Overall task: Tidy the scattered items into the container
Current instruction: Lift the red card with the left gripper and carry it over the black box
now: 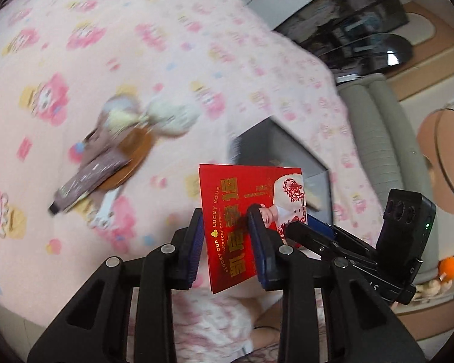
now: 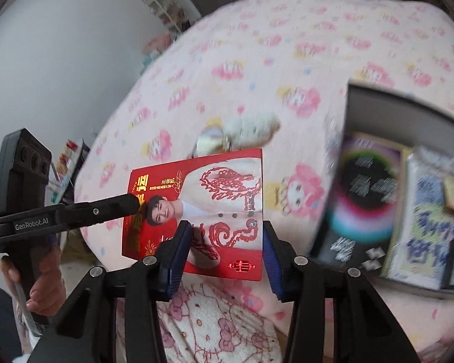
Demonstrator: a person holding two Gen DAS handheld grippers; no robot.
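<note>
Both tongs, left (image 1: 225, 236) and right (image 2: 227, 254), pinching the red card (image 1: 245, 208); best steered level to the box (image 2: 408, 199) beside the right tongs

Both grippers angled down – left gripper (image 1: 225, 236) and right gripper (image 2: 227, 251) each clamped on same red card (image 2: 215, 208).

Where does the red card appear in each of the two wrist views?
Left wrist: the red card is at lower centre, between the left gripper fingers.
Right wrist: the card is at centre, between the right gripper fingers.
Shared landmark: the dark container.
</note>
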